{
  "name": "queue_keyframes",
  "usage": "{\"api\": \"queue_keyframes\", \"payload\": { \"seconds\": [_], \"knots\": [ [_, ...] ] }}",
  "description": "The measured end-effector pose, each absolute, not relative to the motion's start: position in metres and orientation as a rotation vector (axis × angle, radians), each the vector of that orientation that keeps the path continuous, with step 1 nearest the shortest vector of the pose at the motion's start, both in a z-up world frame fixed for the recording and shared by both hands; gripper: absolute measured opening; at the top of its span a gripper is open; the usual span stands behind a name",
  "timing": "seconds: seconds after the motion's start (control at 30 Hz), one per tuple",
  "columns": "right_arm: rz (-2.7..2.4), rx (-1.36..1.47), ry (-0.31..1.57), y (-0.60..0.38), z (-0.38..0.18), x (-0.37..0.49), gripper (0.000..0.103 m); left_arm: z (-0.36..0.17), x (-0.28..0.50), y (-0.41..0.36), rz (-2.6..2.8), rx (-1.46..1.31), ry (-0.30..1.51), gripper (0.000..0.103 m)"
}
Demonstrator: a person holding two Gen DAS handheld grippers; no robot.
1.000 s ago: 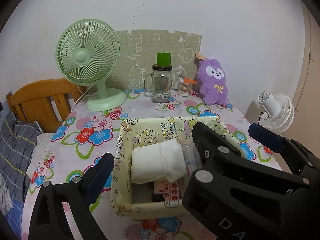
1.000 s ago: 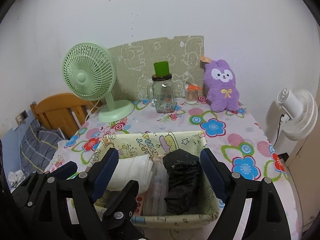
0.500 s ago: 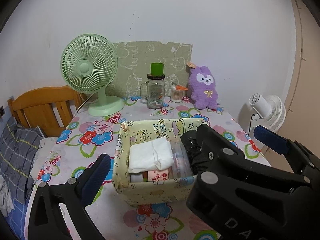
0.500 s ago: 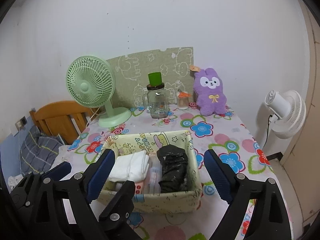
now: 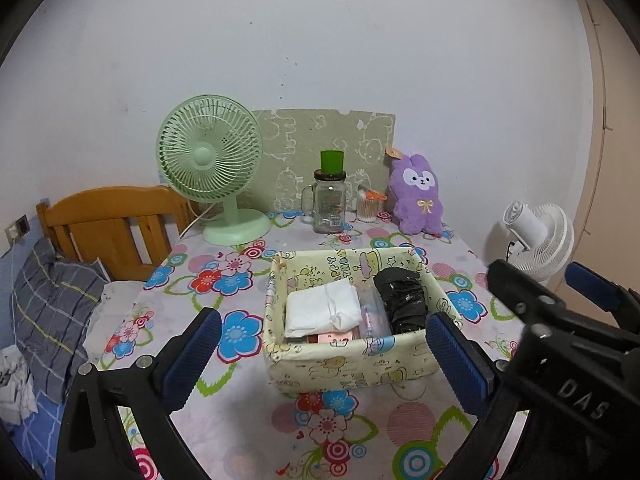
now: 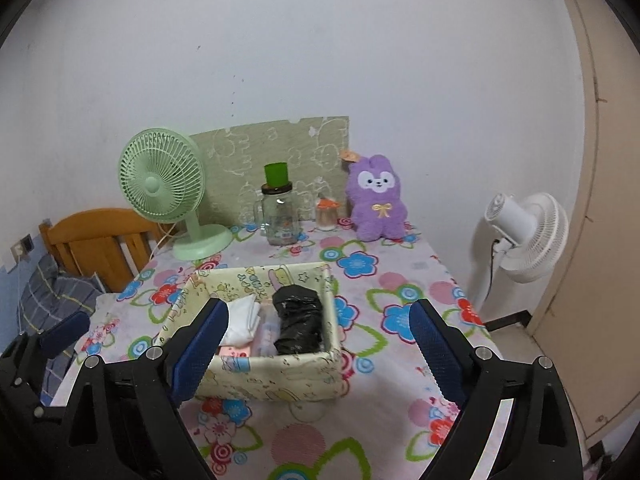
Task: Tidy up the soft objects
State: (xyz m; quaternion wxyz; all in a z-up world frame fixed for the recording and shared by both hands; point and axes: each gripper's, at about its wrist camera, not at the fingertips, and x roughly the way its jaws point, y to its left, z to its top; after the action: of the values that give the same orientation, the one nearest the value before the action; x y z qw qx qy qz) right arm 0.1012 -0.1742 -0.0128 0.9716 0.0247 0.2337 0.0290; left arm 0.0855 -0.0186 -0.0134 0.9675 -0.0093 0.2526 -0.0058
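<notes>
A cream cartoon-print fabric basket (image 5: 348,356) (image 6: 280,376) stands on the flowered tablecloth. In it lie a folded white cloth (image 5: 324,310) (image 6: 242,318), a black bundled item (image 5: 402,300) (image 6: 298,320) and some pink packets between them. A purple plush rabbit (image 5: 418,200) (image 6: 378,204) sits upright at the back against the wall. My left gripper (image 5: 320,322) hovers open in front of the basket, nothing between its fingers. The right gripper (image 6: 319,308) is open too, empty, a little to the right of the left one.
At the back stand a green desk fan (image 5: 210,160), a glass jar (image 5: 329,208) topped by a green cup, and a small swab pot (image 5: 370,208). A white floor fan (image 6: 520,236) is right of the table. A wooden headboard (image 5: 108,224) and plaid pillow (image 5: 52,312) lie left.
Both grippers have drawn back and up from the basket, which now looks smaller and farther. In the left wrist view the right gripper has slid off the basket's right side.
</notes>
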Motion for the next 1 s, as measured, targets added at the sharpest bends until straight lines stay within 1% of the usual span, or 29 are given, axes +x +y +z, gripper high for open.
{"api": "queue_keyframes", "payload": {
  "seconds": [0.2,0.67,0.77,1.0],
  "knots": [
    [0.026,0.07,0.44,-0.189,-0.009,0.081,0.098,-0.01,0.066,-0.011,0.003,-0.039,0.494,0.103],
    [0.044,0.074,0.395,-0.199,-0.008,0.041,0.1,-0.006,0.032,-0.003,-0.024,-0.068,0.471,0.103],
    [0.049,0.081,0.374,-0.202,-0.008,0.032,0.103,-0.003,0.025,-0.003,-0.019,-0.061,0.444,0.103],
    [0.033,0.072,0.368,-0.203,-0.01,0.025,0.103,-0.007,0.023,-0.003,-0.01,-0.056,0.443,0.103]
  ]
}}
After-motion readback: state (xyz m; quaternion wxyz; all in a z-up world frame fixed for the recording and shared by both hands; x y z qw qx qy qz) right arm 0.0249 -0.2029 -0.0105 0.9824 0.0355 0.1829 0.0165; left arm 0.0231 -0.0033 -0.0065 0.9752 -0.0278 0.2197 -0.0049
